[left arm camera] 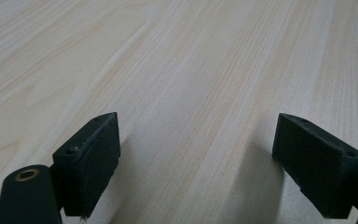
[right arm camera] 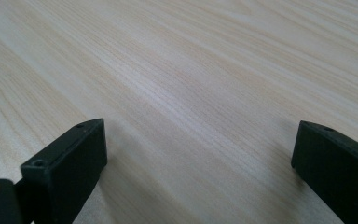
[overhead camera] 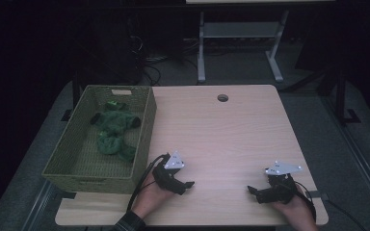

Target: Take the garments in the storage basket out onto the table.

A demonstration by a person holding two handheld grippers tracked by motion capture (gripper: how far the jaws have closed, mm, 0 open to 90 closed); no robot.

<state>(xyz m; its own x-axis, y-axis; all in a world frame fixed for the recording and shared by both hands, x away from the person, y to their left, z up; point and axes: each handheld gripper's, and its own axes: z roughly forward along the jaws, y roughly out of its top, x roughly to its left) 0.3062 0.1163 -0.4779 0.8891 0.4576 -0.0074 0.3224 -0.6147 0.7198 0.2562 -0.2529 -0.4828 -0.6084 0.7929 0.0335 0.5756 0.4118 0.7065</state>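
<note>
Grippers rest low at the table's (overhead camera: 231,130) near edge: left gripper (overhead camera: 189,185) and right gripper (overhead camera: 251,190) both gape wide, empty, tips facing inward; green basket (overhead camera: 147,130) far left.

green cloth (overhead camera: 113,132) in basket (overhead camera: 147,120) – shape unclear, r forearm cut off at bottom edge

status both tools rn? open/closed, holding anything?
Left tool: open, nothing between its jaws, low over the bare table.
Right tool: open, nothing between its jaws, also low over the table.
</note>
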